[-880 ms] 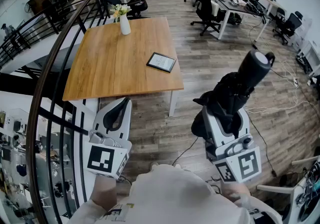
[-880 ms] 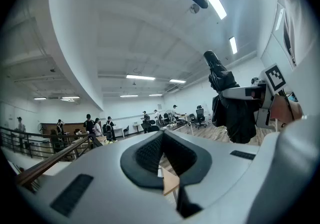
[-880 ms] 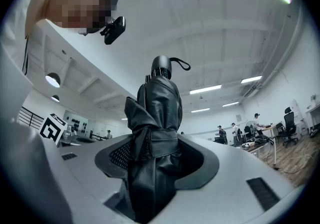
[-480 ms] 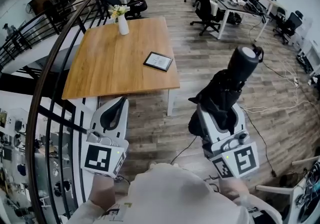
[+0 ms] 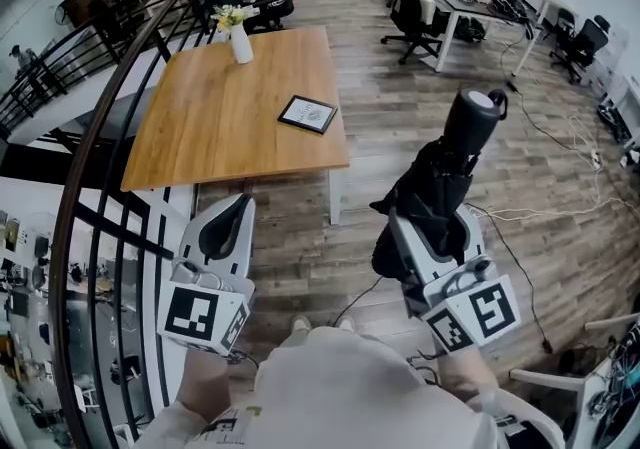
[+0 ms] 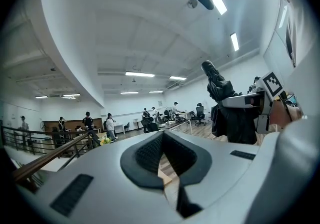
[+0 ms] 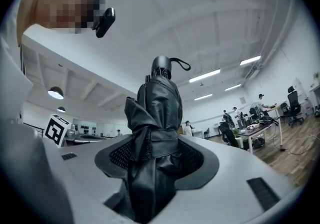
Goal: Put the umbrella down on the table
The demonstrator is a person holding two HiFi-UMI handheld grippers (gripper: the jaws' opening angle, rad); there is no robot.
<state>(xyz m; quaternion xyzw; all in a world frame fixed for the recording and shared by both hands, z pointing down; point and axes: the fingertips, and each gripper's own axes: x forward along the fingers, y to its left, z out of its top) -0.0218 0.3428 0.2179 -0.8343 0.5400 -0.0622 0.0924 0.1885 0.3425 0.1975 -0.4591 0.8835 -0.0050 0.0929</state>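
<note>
Right gripper view: right gripper (image 7: 156, 165) clenched on folded black fabric umbrella (image 7: 159, 113); wooden table (image 5: 200, 127) ahead-left (well apart), so best carried over and laid flat.

Wooden table (image 5: 230, 127) at 11 o'clock, bearing a tablet (image 5: 307, 113) near its right edge and a flower vase (image 5: 240, 42) at its far edge. Left gripper (image 5: 228, 227) at 7 o'clock, over plank floor (image 5: 400, 107). Right gripper (image 5: 432, 235) at 5 o'clock, clasping a folded black umbrella (image 5: 452, 162), handle toward 1 o'clock. Curved railing (image 5: 85, 177) at 9 o'clock
</note>
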